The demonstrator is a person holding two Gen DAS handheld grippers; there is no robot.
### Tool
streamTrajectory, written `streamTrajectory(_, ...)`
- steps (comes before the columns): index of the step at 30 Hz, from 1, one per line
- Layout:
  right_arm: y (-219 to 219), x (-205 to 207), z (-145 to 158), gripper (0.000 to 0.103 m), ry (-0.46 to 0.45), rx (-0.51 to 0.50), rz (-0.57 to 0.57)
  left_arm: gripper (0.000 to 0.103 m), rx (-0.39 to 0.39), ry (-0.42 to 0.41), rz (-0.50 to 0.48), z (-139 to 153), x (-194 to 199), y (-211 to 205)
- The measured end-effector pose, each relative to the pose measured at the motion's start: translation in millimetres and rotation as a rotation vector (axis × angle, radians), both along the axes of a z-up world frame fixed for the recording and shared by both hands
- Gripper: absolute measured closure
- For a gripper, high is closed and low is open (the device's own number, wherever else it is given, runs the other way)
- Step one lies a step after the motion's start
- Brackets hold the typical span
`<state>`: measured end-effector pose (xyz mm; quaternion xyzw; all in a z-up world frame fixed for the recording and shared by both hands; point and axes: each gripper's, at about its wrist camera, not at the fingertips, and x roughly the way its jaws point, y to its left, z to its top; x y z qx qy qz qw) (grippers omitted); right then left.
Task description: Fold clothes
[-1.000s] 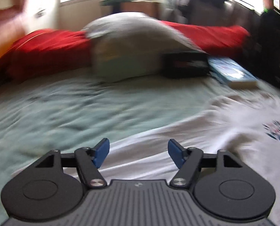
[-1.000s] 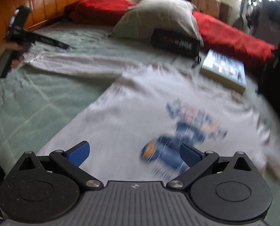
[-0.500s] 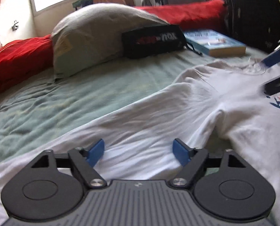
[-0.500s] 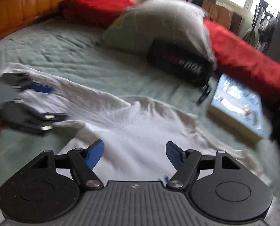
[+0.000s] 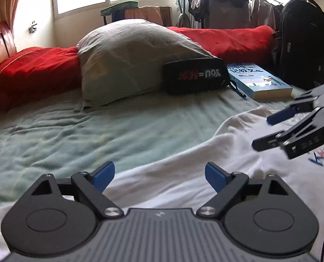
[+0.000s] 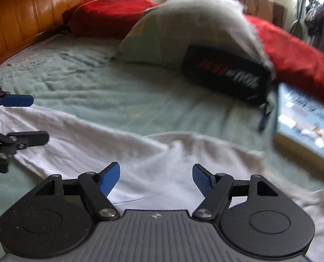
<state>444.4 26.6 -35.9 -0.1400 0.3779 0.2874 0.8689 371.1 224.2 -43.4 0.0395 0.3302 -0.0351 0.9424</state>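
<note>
My left gripper (image 5: 159, 174) hangs low over the long sleeve of the white shirt (image 5: 183, 174), its blue-padded fingers (image 5: 103, 175) spread wide with nothing between them. My right gripper (image 6: 156, 179) is the same: fingers (image 6: 110, 179) released and parted, poised just above the white cloth near where the sleeve meets the body. The shirt lies spread on the pale green bedsheet (image 5: 74, 135), the sleeve stretched out toward my left side, and a blue and red print shows on its chest at the far right of the left view. From each camera I can see the other gripper off to the side, also open, above the shirt. Beyond the shirt, a grey pillow (image 5: 129, 59) leans against a red blanket (image 5: 31, 72); a black pouch (image 5: 194, 77) rests against the pillow, and a book (image 5: 258, 83) lies just beside the pouch. The right view is blurred, so I cannot tell whether my fingers touch the fabric.
</note>
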Motion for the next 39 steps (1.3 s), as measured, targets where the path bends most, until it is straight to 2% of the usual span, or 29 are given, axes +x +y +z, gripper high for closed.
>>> streamTrajectory(2,-1,9,6,0.047,0.002,0.005,-0.014,0.013,-0.019,0.034,0.005,-13,8,-3)
streamTrajectory(3,1,14,7,0.051,0.006,0.009,-0.011,0.013,-0.028,0.057,0.004,-22,9,-2)
streamTrajectory(5,10,23,7,0.07,0.004,0.013,0.006,0.013,-0.046,0.105,0.002,-39,11,0)
streamTrajectory(8,31,39,2,0.086,0.023,0.028,0.044,0.013,-0.081,0.073,0.003,-38,4,10)
streamTrajectory(9,41,45,0,0.087,0.034,0.032,0.057,0.013,-0.091,0.065,0.017,-36,3,13)
streamTrajectory(15,87,62,-17,0.088,0.093,0.024,0.139,0.013,-0.178,0.014,0.102,-30,1,38)
streamTrajectory(23,85,37,-31,0.089,0.133,-0.004,0.243,0.013,-0.172,-0.084,0.116,-26,-5,41)
streamTrajectory(26,80,27,-37,0.089,0.104,-0.009,0.26,0.011,-0.135,-0.144,0.094,-28,-7,38)
streamTrajectory(28,79,23,-37,0.089,0.066,-0.029,0.276,0.01,-0.123,-0.101,0.08,-33,-1,35)
streamTrajectory(30,78,19,-37,0.089,0.027,-0.051,0.293,0.01,-0.142,-0.005,0.078,-43,10,36)
streamTrajectory(31,77,17,-37,0.088,0.008,-0.062,0.302,0.01,-0.137,0.007,0.079,-44,11,36)
streamTrajectory(33,76,13,-37,0.083,-0.031,-0.084,0.319,0.01,-0.121,0.016,0.081,-46,13,34)
streamTrajectory(37,75,5,-38,0.058,-0.114,-0.135,0.354,0.009,-0.111,0.018,0.079,-47,13,32)
streamTrajectory(39,76,6,-40,0.054,-0.145,-0.159,0.383,0.009,-0.112,0.018,0.079,-47,13,33)
